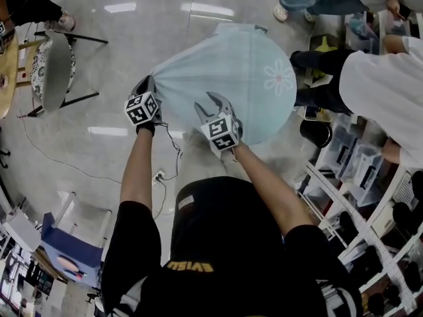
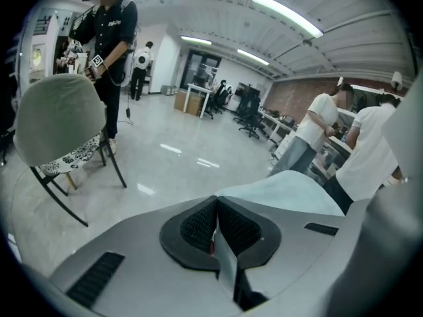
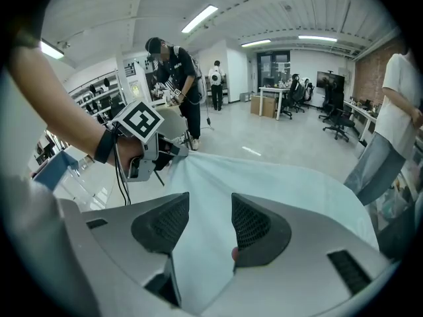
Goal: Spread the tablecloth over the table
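One tablecloth (image 1: pixel 231 78) hem clamped in our left gripper (image 1: pixel 147 84) at the table's near edge, right gripper (image 1: pixel 208 104) gaping empty; mid-spread, we'd grip and pull next.

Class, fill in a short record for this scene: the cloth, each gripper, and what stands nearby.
cloth: light blue tablecloth with a flower print, draped in a round shape
left gripper: shut, fingers pinching the cloth's edge
right gripper: open, cloth showing between its fingers, not pinched
nearby: grey chair at left, person in a white shirt at right
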Motion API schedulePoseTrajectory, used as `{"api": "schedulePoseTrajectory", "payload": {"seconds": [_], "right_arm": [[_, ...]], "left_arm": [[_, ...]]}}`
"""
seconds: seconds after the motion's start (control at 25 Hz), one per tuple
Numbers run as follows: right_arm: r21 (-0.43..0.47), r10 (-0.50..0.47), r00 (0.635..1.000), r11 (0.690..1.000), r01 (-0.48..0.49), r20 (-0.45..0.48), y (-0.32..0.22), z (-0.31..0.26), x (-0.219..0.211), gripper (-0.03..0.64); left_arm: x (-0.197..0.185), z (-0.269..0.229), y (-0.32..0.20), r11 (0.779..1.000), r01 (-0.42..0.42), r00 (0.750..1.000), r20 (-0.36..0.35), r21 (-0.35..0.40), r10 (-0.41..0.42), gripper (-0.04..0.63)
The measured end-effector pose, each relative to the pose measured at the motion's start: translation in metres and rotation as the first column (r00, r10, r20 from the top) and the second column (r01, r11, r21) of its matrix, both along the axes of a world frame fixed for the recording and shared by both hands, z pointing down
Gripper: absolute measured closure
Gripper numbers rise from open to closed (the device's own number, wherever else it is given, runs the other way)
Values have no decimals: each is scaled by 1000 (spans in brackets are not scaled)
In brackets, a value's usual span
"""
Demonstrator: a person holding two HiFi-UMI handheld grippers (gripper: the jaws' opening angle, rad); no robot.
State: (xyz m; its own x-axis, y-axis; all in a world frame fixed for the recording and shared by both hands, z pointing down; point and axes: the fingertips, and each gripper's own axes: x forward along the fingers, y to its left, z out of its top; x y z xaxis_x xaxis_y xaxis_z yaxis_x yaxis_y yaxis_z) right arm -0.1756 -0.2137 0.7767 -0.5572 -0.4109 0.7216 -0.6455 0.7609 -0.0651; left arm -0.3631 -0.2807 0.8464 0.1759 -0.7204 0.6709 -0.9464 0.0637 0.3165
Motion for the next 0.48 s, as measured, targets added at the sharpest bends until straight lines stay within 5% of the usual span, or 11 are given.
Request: {"api": "schedulePoseTrajectory", "payload": {"seconds": [0.32,0.48], "right_arm": [[5,31,1000,1000,-31,1,2,0,14,416],[16,59,998,998,-59,30,-1,-9,2,416]], "left_arm": [[-20,21,15,993,62,998,28,-103,-60,577],[-20,8,26,994,87,993,87,-65,-82,492]]}}
